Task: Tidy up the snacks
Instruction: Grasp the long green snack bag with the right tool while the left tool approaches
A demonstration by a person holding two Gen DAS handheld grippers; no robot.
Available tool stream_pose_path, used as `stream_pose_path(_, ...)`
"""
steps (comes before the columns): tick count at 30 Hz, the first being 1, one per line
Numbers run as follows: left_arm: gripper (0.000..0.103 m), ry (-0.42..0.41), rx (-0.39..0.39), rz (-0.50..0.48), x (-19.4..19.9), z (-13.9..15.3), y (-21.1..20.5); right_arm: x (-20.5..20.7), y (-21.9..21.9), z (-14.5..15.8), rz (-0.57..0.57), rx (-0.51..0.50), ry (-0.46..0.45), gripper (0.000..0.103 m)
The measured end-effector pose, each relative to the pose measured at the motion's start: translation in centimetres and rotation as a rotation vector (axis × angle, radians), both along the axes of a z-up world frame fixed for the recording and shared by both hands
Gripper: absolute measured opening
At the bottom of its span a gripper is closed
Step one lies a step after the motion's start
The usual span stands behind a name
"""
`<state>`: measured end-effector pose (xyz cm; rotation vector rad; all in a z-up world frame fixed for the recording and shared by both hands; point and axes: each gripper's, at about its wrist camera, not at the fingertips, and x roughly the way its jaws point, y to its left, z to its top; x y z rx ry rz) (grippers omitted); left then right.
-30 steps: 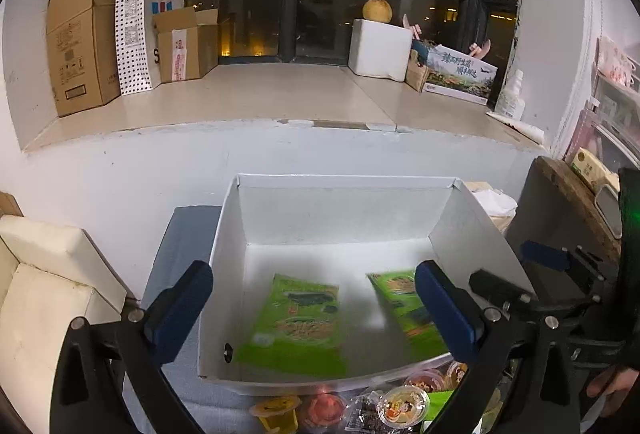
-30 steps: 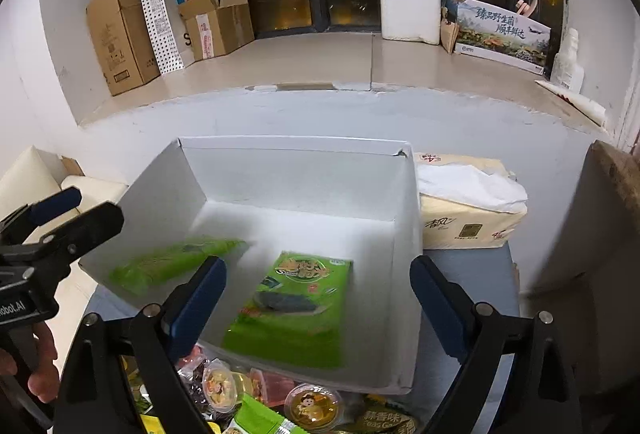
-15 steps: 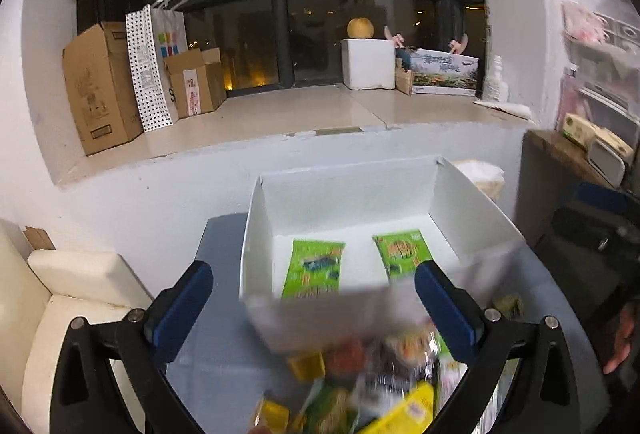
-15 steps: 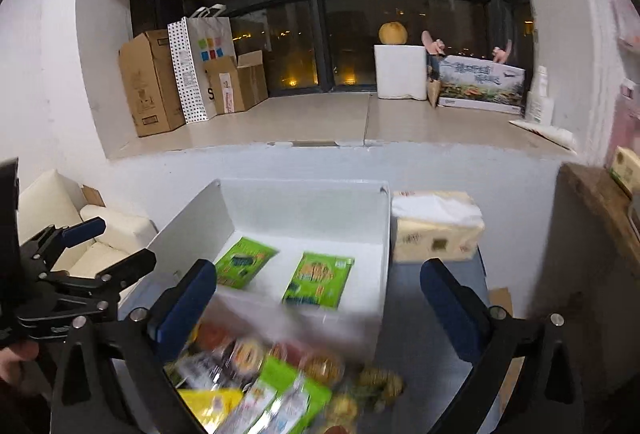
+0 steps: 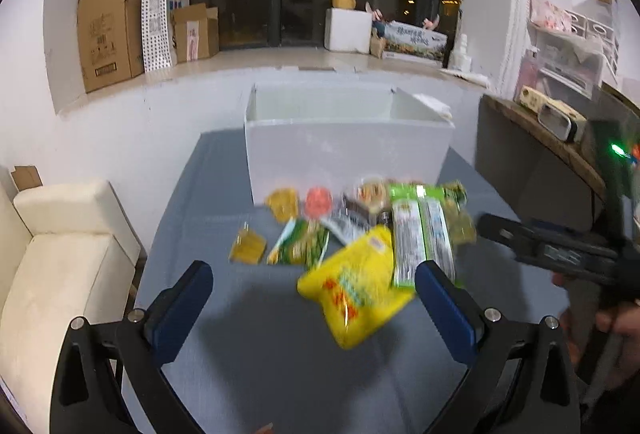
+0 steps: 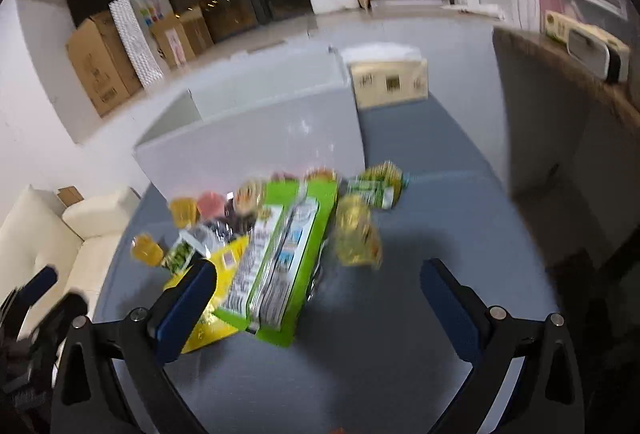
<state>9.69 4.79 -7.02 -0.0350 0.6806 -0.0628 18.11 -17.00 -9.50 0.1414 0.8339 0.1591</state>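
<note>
1. Both sets of fingers, left gripper (image 5: 312, 294) and right gripper (image 6: 318, 294), stand wide apart and hold nothing.
2. They have pulled back from over the white box (image 5: 344, 150) to the snack pile (image 5: 360, 234), which lies just ahead on the worktop (image 5: 248, 334).
3. Next pickup can likely start: yellow bag (image 5: 356, 294) lies nearest.

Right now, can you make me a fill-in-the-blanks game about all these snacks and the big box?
1. The pile of snacks lies in front of the white ____.
2. The biggest pouch in the pile, nearest the left gripper, is ____ in colour.
3. Beside the box, on the grey table, sits a pack of ____.
4. The jaws of the right gripper stand wide ____.

Missing words: box; yellow; tissues; open
</note>
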Motion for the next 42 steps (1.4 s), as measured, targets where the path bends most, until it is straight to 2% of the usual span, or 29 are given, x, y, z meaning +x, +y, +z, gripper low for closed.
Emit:
stream_pose_path(5, 0.103, 0.002, 0.032, -0.014, -2.0, -0.3, 0.9, 1.4, 4.2, -1.7, 0.03, -0.07, 0.013, 0.103)
stream_pose_path(9, 0.103, 0.019, 0.06, -0.019, -2.7, -0.5, 1.8, 3.9, 5.7, -3.4, -0.001, -0.088, 0.084, 0.103)
stream_pose_path(13, 0.103, 0.024, 0.057, -0.035, -2.9, -0.7, 2.4, 5.7, 6.3, -5.8, -0.026, -0.129, 0.154, 0.102)
stream_pose_path(16, 0.103, 0.026, 0.057, -0.039, -2.8, -0.8, 2.6, 6.2, 5.9, -7.3, -0.026, -0.105, 0.197, 0.091)
stream_pose_path(17, 0.103, 0.027, 0.057, -0.04, -2.8, -0.9, 2.6, 6.0, 5.6, -7.2, -0.034, -0.109, 0.174, 0.086)
stream_pose_path(19, 0.103, 0.027, 0.047, -0.049, -2.6, -0.9, 2.5, 5.8, 4.9, -7.0, -0.041, -0.1, 0.173, 0.066)
stream_pose_path(22, 0.103, 0.031, 0.039, -0.068, -2.2, -1.0, 2.1, 5.5, 3.2, -6.7, -0.02, -0.037, 0.196, 0.066)
stream_pose_path(28, 0.103, 0.028, 0.057, -0.141, -1.4, -1.2, 0.4, 3.0, 1.0, -4.7, 0.023, 0.004, 0.147, 0.066)
stream_pose_path(31, 0.103, 0.043, 0.032, -0.185, -0.2, -1.6, -0.6, 1.5, -0.6, -3.1, 0.054, 0.021, 0.11, 0.066)
stream_pose_path(39, 0.103, 0.143, 0.059, -0.34, 5.4, -5.7, -4.4, -3.9, -7.0, 0.1, 0.076, 0.079, 0.064, 0.066)
stream_pose_path(42, 0.103, 0.2, 0.079, -0.385, 7.6, -7.4, -5.1, -4.7, -6.2, 1.2, 0.079, 0.099, 0.063, 0.066)
